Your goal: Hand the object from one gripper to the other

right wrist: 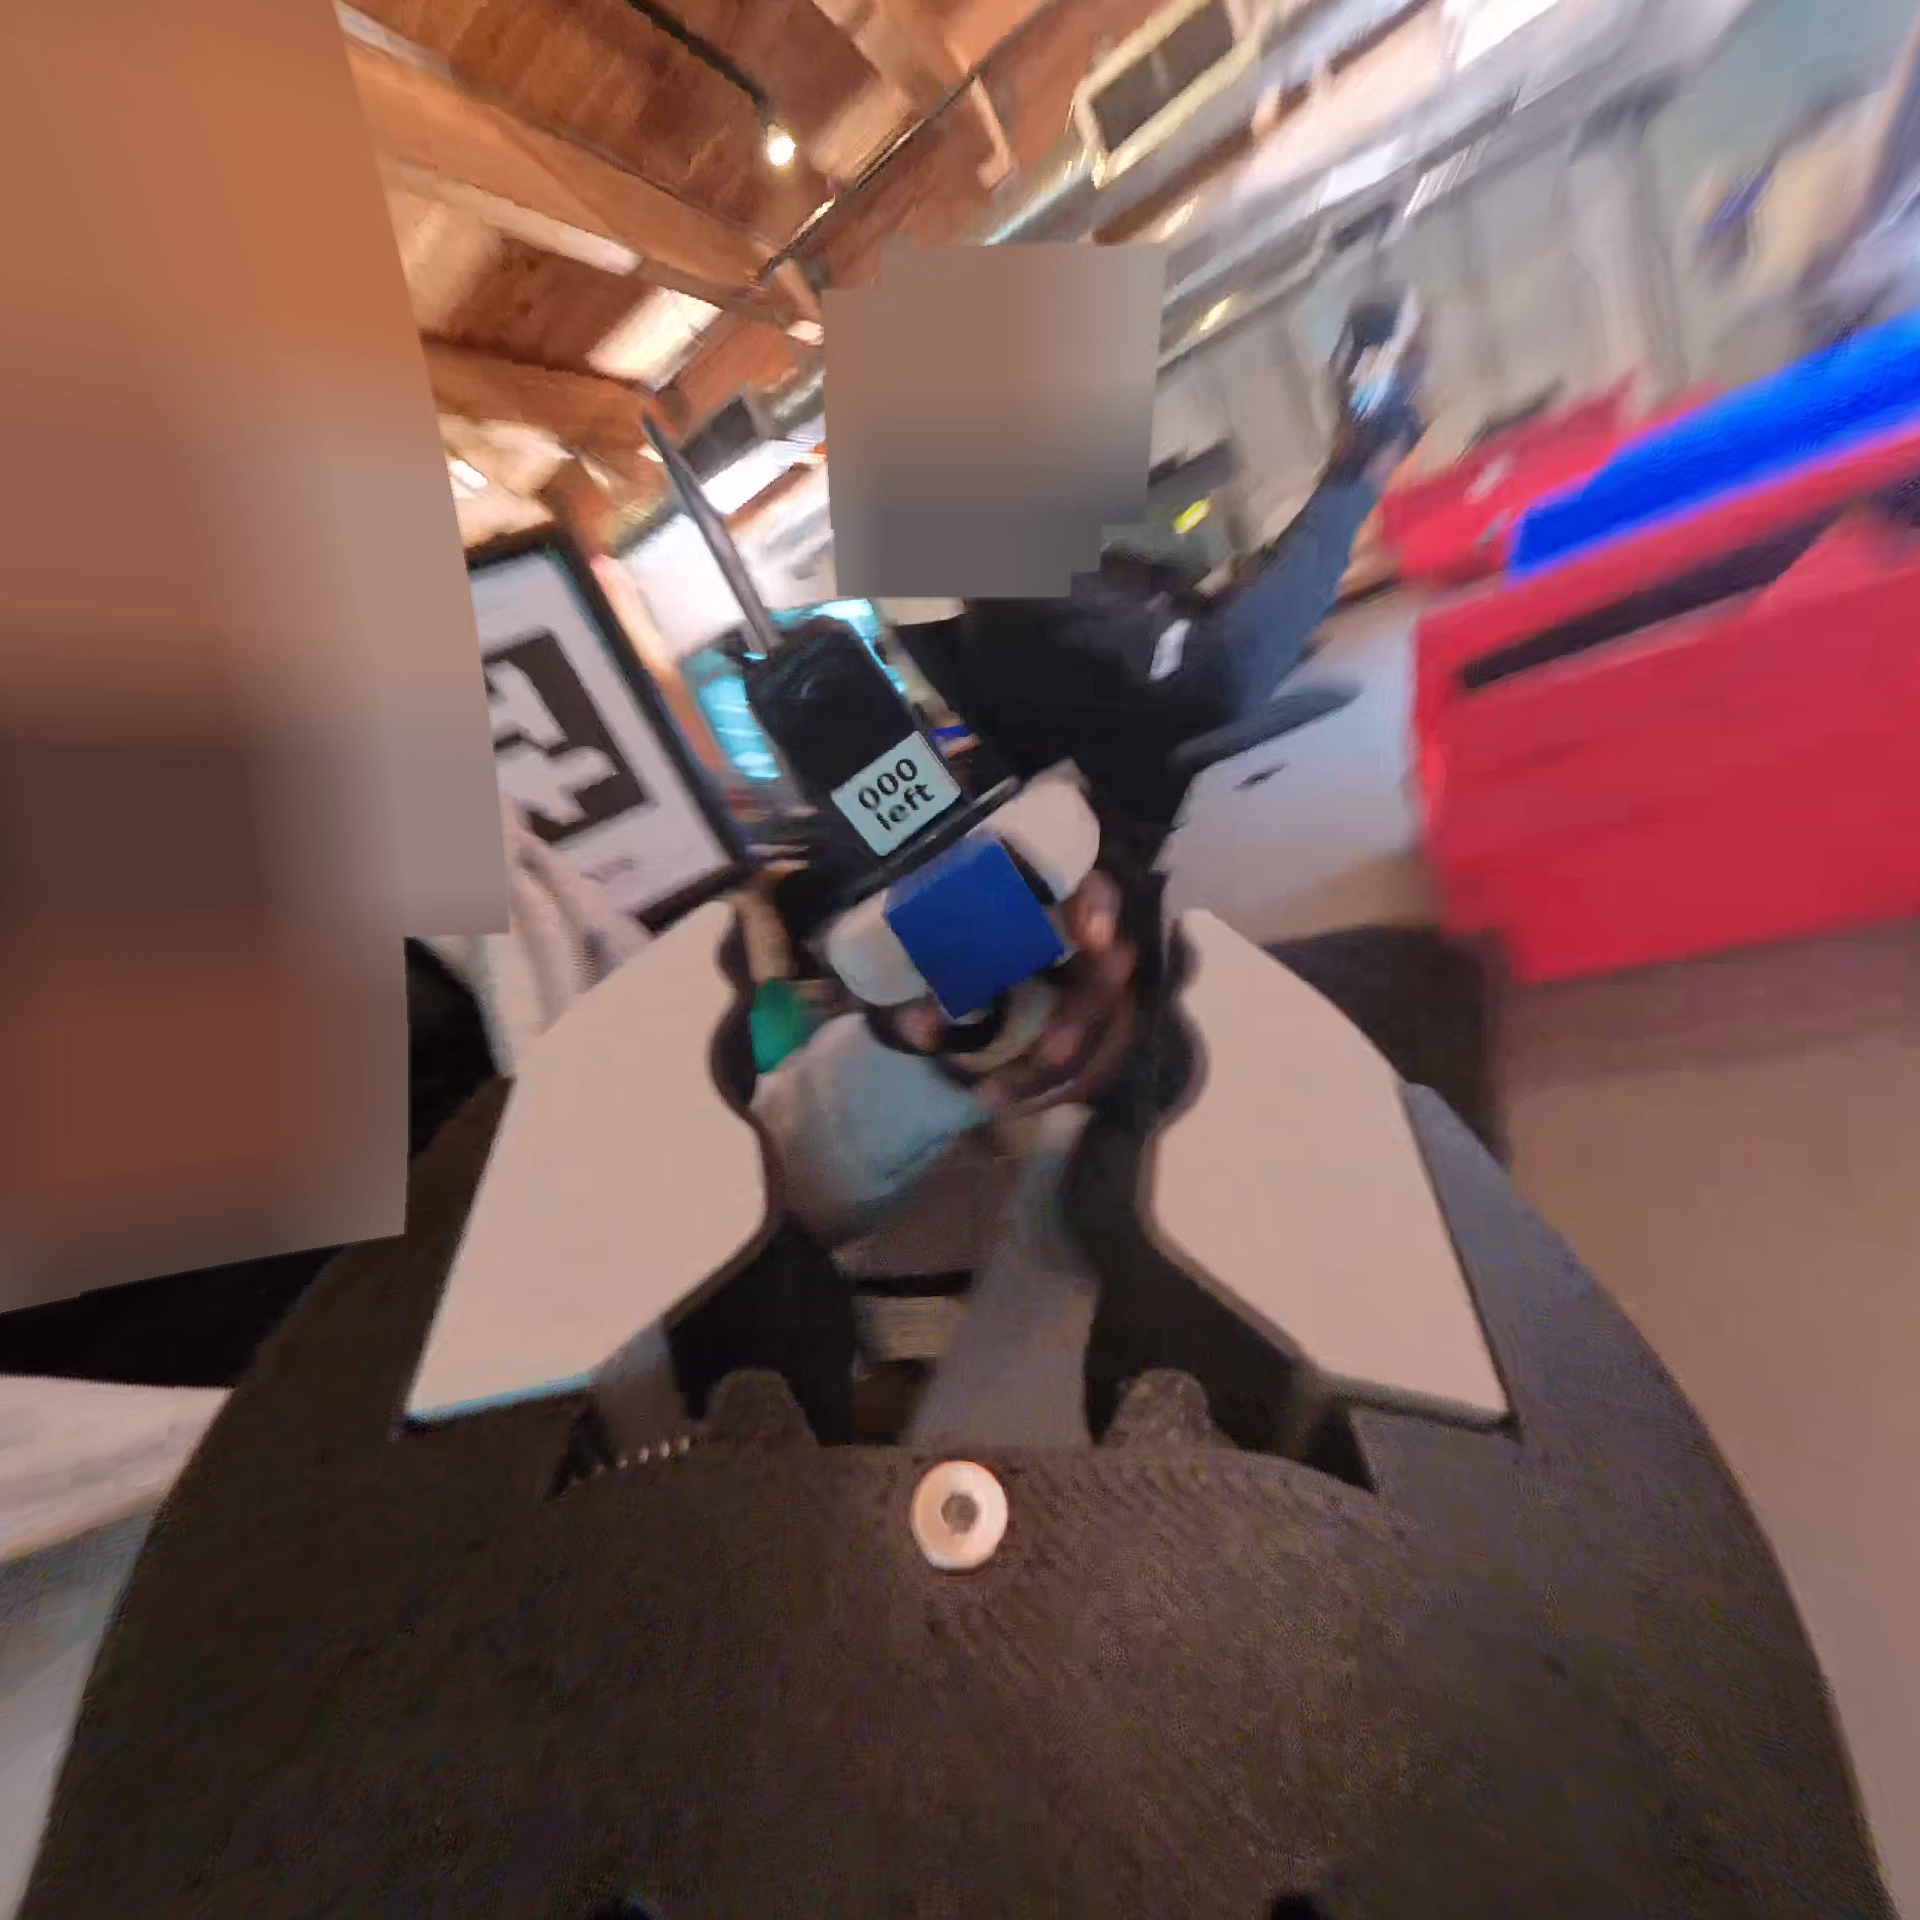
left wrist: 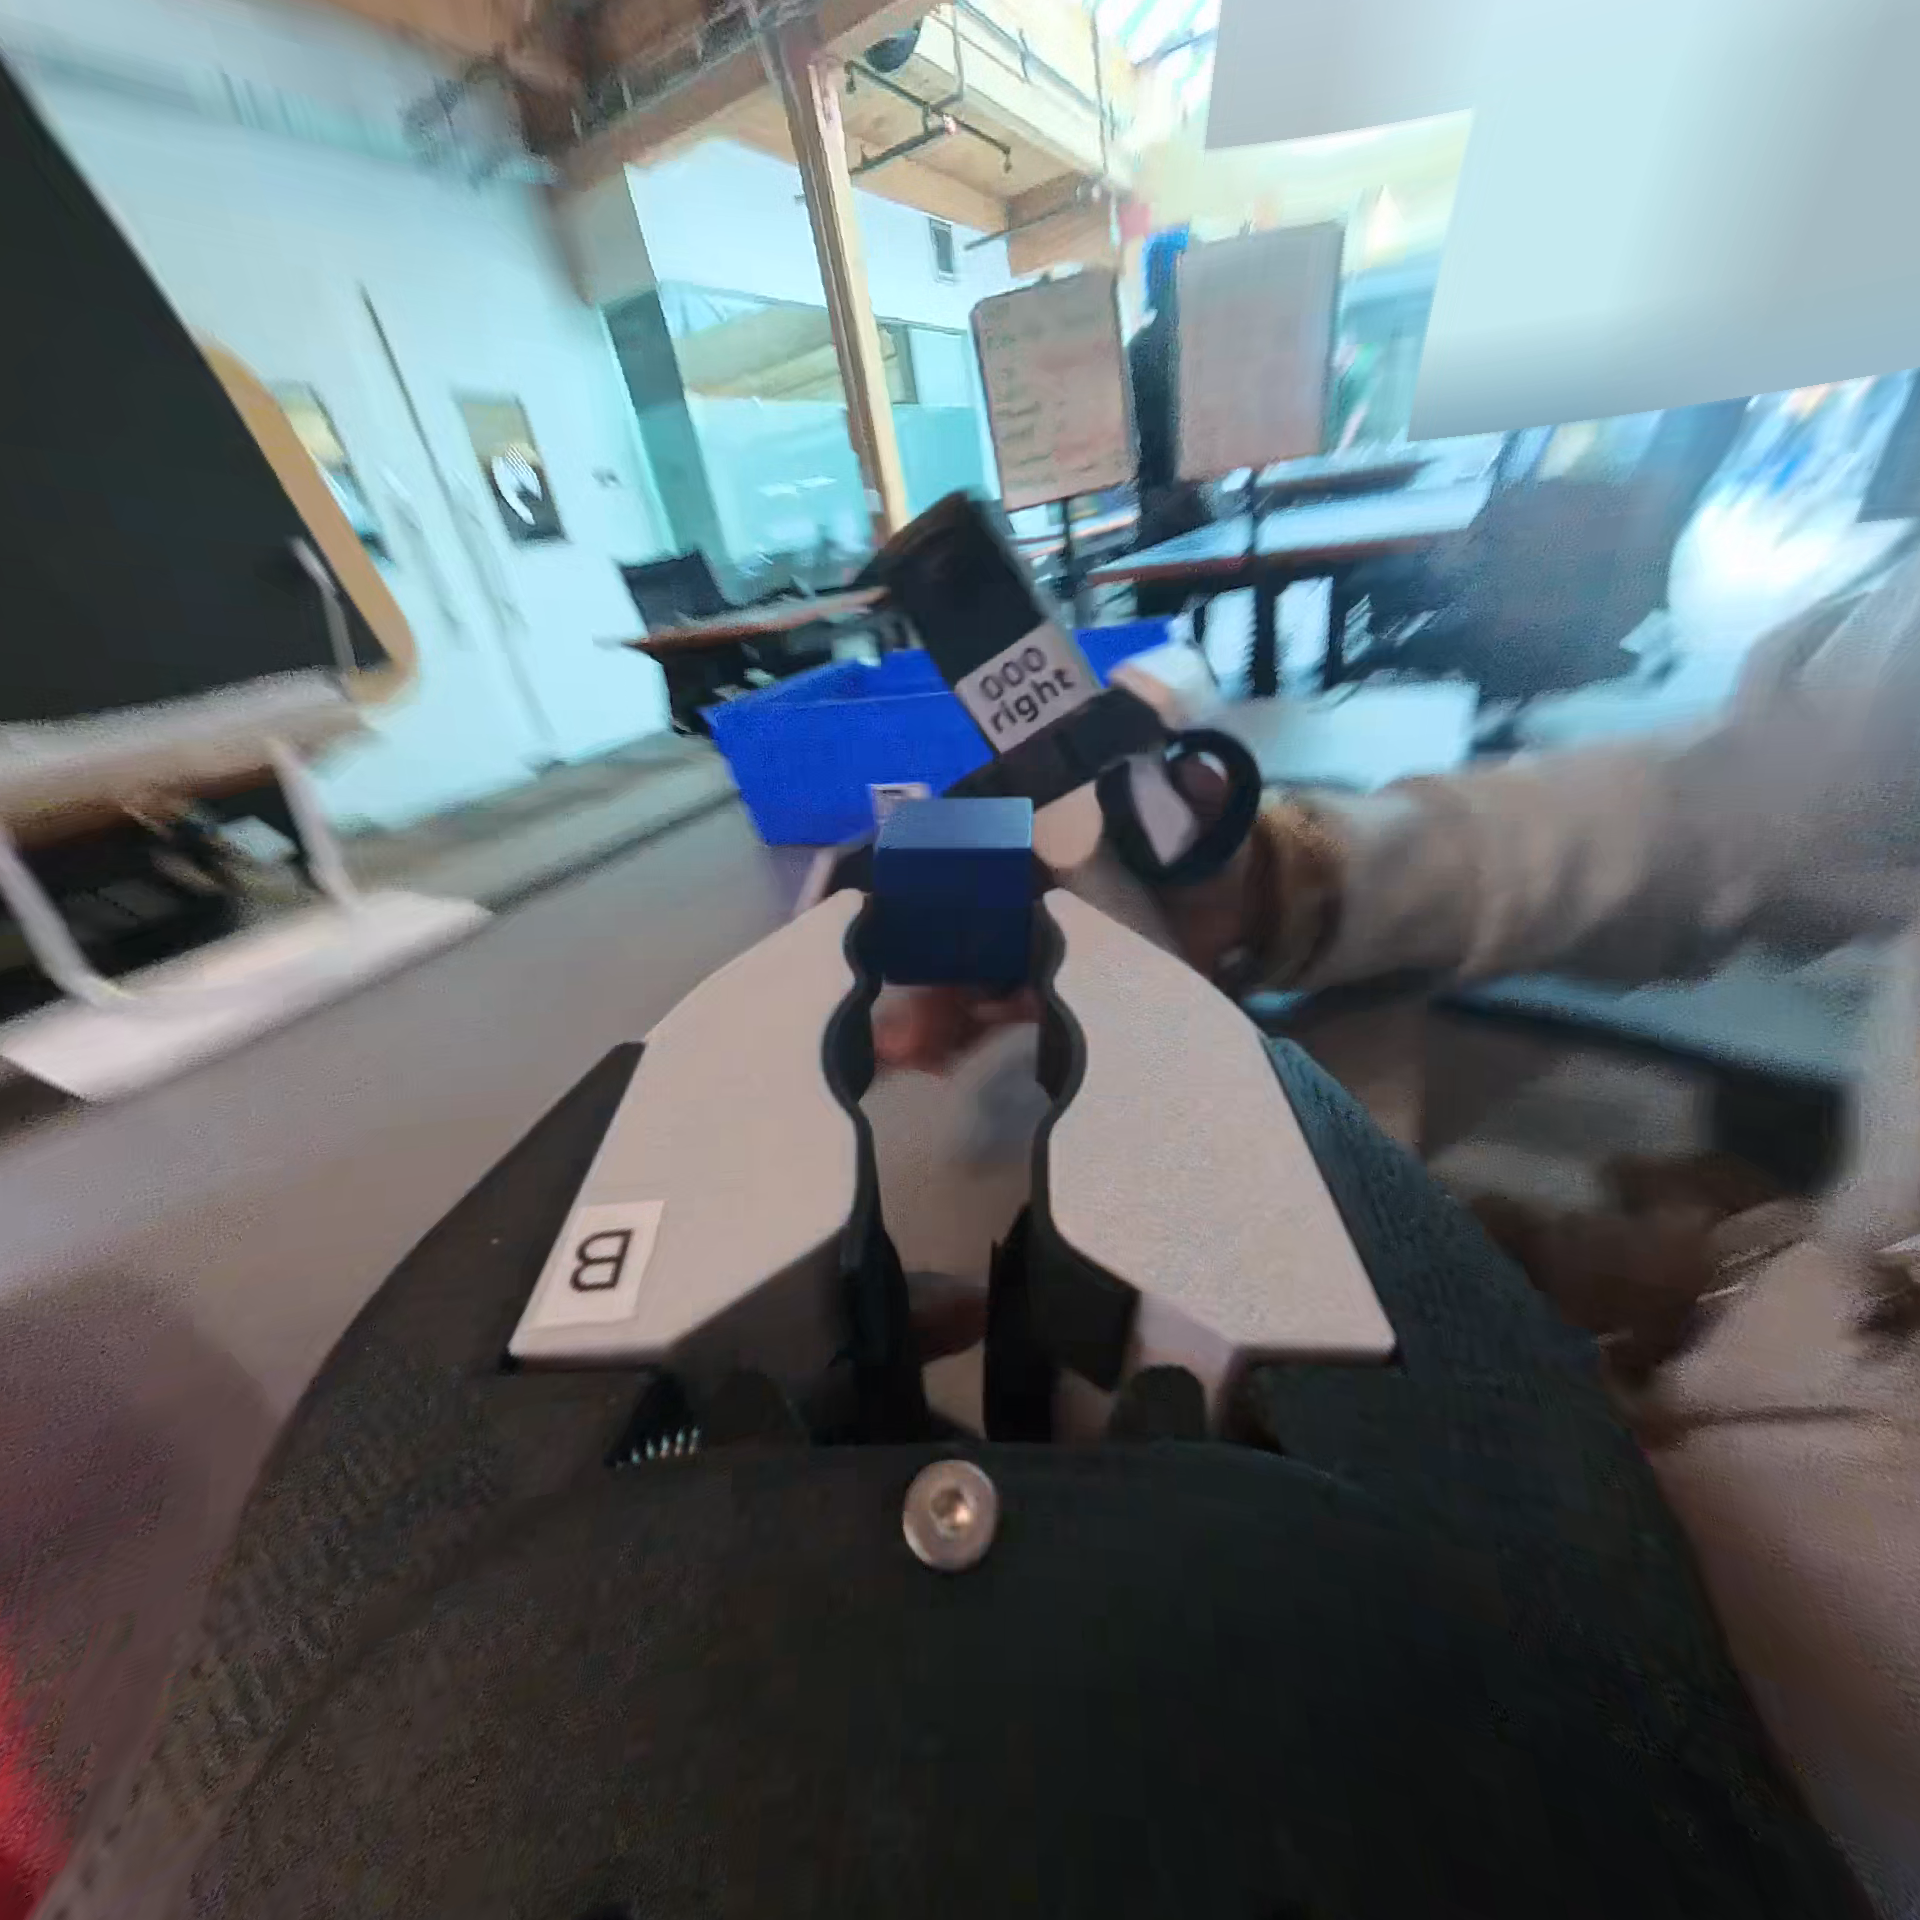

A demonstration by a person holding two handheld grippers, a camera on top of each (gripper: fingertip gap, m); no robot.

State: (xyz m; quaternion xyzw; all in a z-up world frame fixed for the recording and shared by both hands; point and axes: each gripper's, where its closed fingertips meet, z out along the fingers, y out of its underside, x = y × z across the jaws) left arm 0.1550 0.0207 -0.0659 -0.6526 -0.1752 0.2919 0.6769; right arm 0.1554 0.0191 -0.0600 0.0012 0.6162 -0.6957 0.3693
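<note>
Currently, item by item:

- Left wrist view, left gripper [left wrist: 951, 925]: narrow, its two grey fingers clamped on the cube's side faces at the tips.
- Left wrist view, cube [left wrist: 954, 888]: blue, roughly equal-sided, so no long axis to speak of; it sits upright, with its top and front standing proud of the tips. It is held in the air, above a grey table [left wrist: 520, 987].
- Left wrist view, right gripper [left wrist: 1049, 727]: straight ahead of the cube and a little up and to the right, just behind it. Only its black body, a white label and a hand [left wrist: 1195, 831] with a pale sleeve show; its fingers are hidden, so its opening cannot be told from here.
- Left wrist view, blue bin [left wrist: 831, 758]: on the table beyond the cube; contents not visible.
- Right wrist view, right gripper [right wrist: 956, 997]: wide open, nothing between its fingers.
- Right wrist view, cube [right wrist: 971, 930]: dead ahead, between and beyond the open fingertips, tilted so one corner points down. It is still apart from both of these fingers.
- Right wrist view, left gripper [right wrist: 961, 940]: faces this camera, pale tips gripping the cube.
- Right wrist view, red bin [right wrist: 1662, 748]: off to the right, blurred, with a blue one on top; contents cannot be seen.
- Judgement: the two grippers meet nose to nose. The coming move turns on the right one advancing straight forward over the cube's free faces.
</note>
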